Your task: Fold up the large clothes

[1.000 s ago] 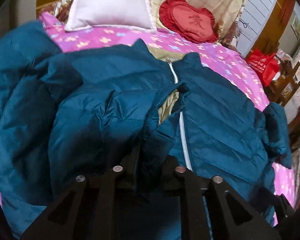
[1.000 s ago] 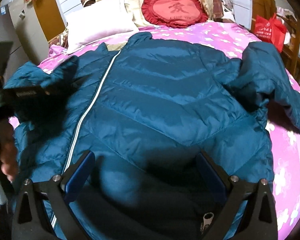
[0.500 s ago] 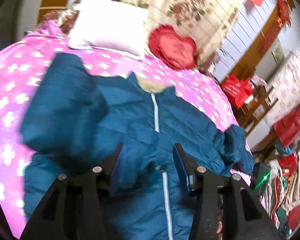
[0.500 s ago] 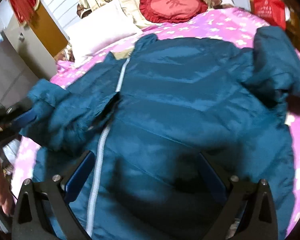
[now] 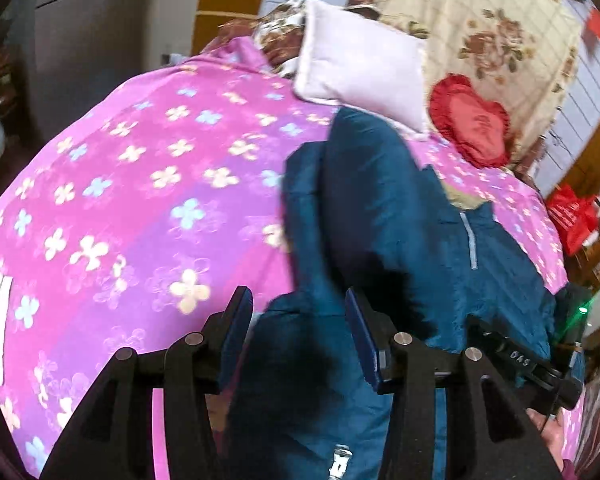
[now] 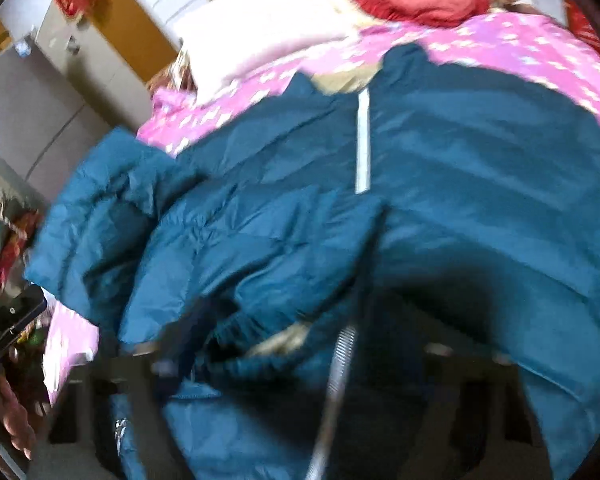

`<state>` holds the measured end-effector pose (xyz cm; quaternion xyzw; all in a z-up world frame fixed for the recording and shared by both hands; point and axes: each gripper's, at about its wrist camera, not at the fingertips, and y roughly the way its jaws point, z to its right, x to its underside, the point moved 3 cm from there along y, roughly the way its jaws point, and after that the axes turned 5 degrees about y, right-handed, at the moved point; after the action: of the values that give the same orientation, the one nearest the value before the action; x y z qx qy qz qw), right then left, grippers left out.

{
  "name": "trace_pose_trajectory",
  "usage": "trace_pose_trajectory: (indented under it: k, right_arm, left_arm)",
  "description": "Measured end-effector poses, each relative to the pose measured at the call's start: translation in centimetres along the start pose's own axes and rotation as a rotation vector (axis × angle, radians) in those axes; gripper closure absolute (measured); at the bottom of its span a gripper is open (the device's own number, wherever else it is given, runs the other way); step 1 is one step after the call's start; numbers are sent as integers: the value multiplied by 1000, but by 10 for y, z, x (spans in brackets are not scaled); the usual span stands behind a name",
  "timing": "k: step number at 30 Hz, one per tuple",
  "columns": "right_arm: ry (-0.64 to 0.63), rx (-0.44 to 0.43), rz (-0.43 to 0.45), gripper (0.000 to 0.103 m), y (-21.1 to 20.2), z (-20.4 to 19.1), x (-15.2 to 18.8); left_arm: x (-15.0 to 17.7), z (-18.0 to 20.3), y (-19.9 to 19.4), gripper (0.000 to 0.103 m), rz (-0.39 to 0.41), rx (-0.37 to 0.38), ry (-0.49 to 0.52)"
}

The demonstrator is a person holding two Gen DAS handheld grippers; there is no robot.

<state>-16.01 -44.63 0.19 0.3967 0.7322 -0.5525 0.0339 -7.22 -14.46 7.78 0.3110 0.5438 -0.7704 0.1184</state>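
Left gripper point(image 5: 298, 334): a second ago clamped on fold of teal puffer jacket point(image 5: 384, 216); since released, jaws now apart, nothing pinched, fabric only beneath. Gripper shifted off jacket's middle toward its left edge, pink flowered bedspread point(image 5: 140, 184) now filling left of its view. Left sleeve point(image 6: 236, 248), earlier spread out sideways, now lies folded across jacket front, covering lower zipper point(image 6: 363, 140). Right gripper: jaws just been closing from wide; now blurred, jacket hem bunched over them.
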Motion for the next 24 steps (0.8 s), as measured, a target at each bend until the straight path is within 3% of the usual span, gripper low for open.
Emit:
trace_pose_trajectory:
  k: [2,5,9,16,18,21,24]
  right_arm:
    - [-17,2,29,83,-5,-1,-5]
    - [-28,37,132,89,-32,13,-20]
    - [-29,143,234,91,-63,47,-45]
    - [54,338,300,91,-90,125,-69]
    - [91,386,266,91,-82,149,-68]
    - [152,385,155,88,-62,178,-64]
    - [205,377,206,79,-85,182,-62]
  left_arm:
    - [0,-5,5,78,-2,-12,-8]
    - [-2,-4,12,78,-5,-27,2]
    - [-2,8,26,78,-21,-33,32]
    - [-1,31,50,78,-52,-52,71]
    - [-2,39,55,78,-53,-63,83]
    - [-6,52,61,78,-43,-86,120]
    - [-13,63,67,78,-25,-117,153]
